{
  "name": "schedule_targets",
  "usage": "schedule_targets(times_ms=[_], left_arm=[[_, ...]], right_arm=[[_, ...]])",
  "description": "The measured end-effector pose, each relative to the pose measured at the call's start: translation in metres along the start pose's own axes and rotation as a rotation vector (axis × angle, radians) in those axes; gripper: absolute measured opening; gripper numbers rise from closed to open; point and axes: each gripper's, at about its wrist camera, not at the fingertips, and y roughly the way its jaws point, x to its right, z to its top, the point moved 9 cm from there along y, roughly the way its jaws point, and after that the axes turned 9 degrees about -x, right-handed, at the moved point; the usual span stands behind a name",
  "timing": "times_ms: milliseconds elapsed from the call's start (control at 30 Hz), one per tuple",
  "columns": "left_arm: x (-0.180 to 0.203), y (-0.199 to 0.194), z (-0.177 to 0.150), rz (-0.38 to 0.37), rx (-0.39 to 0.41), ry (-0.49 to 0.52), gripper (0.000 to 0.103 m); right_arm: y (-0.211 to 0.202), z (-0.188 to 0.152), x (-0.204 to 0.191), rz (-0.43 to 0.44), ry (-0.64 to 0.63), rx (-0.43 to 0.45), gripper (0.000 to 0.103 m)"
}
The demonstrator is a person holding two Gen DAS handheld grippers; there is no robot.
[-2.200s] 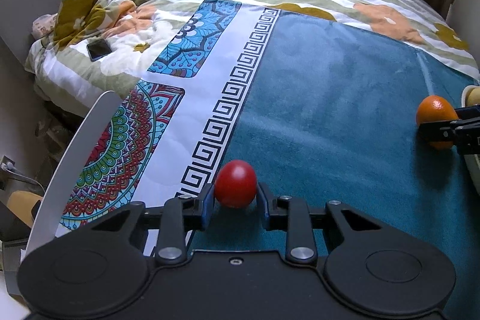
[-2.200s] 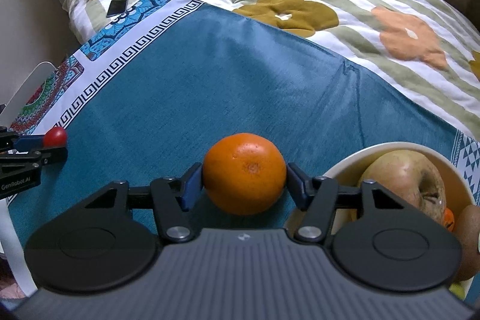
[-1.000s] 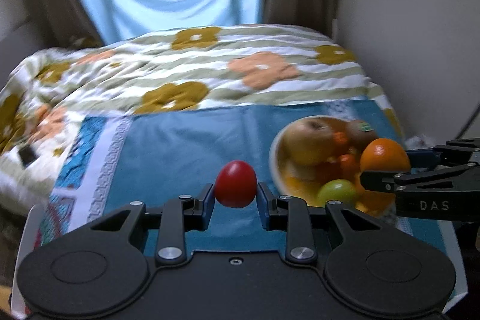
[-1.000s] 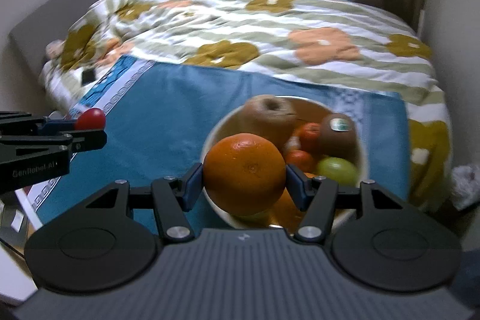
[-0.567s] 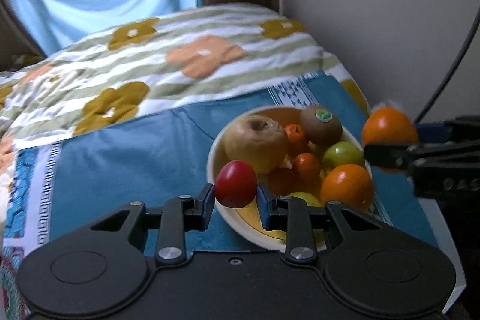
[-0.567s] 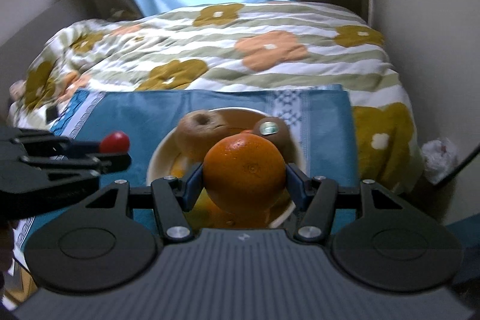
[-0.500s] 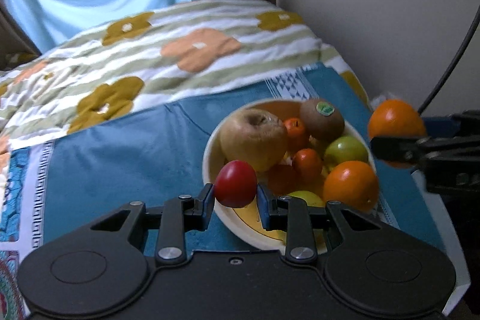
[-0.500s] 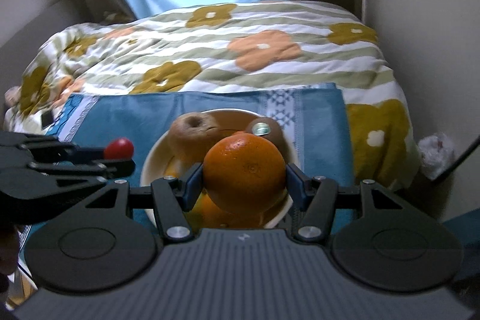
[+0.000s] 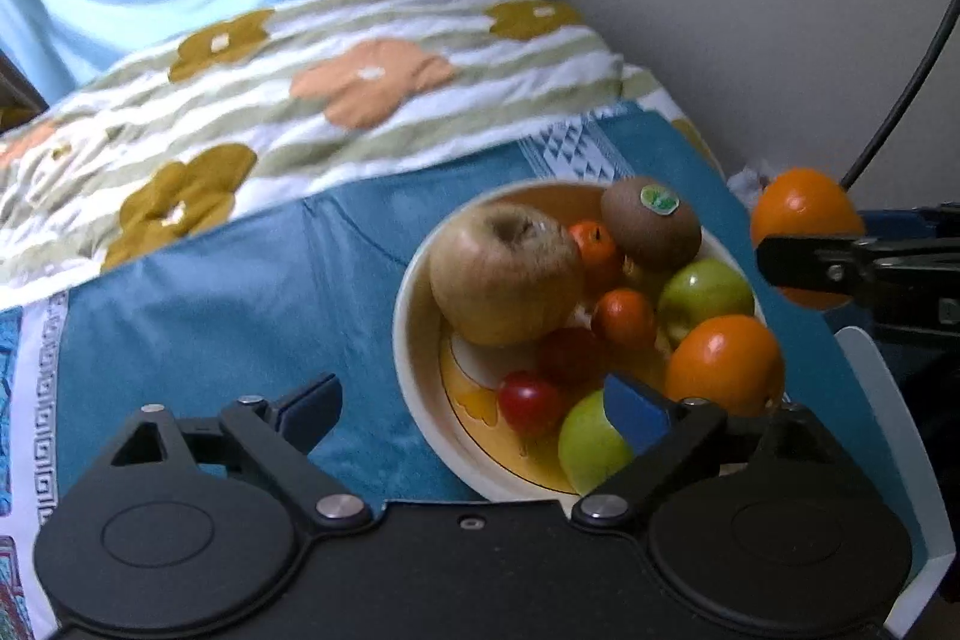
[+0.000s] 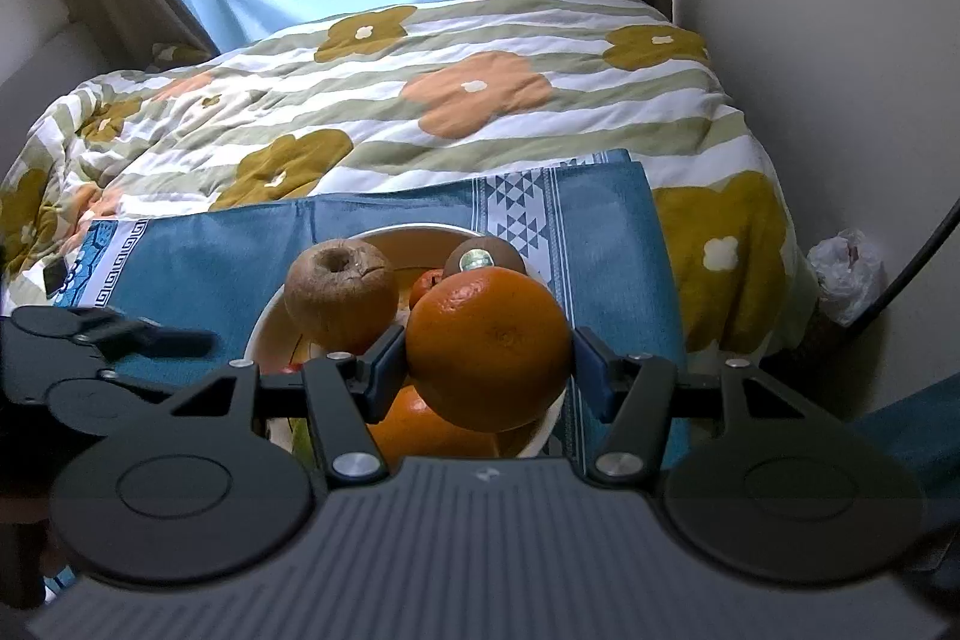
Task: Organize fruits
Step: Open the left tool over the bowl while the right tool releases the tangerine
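Note:
A cream bowl [image 9: 420, 280] on a teal cloth [image 9: 240, 304] holds a brown apple [image 9: 504, 274], a kiwi [image 9: 651, 220], green apples [image 9: 705, 292], an orange [image 9: 723, 364] and small red fruits. My left gripper [image 9: 480, 409] is open over the bowl's near rim; a small red tomato [image 9: 528, 403] lies in the bowl between its fingers. My right gripper [image 10: 486, 364] is shut on an orange [image 10: 489, 346], held above the bowl [image 10: 264, 328]. It also shows in the left wrist view [image 9: 798, 214] right of the bowl.
A flowered quilt [image 10: 420, 100] covers the bed behind the cloth. A wall [image 9: 750, 10] and a black cable [image 9: 900, 100] are on the right. A white plastic bag [image 10: 846, 268] lies on the floor by the wall. A phone [image 10: 54, 277] lies at the left.
My left gripper has opened and let go of the red tomato, which now lies in the bowl. My right gripper still holds the orange, a little closer over the bowl.

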Motion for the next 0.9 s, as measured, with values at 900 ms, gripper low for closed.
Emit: schedule_targets(times_ms=[900], left_arm=[[-0.048,-0.034,-0.047,0.152,0.013,-0.172,0.096]], right_arm=[[0.045,-0.001,-0.061,0.11,-0.17,0.008,0.075]])
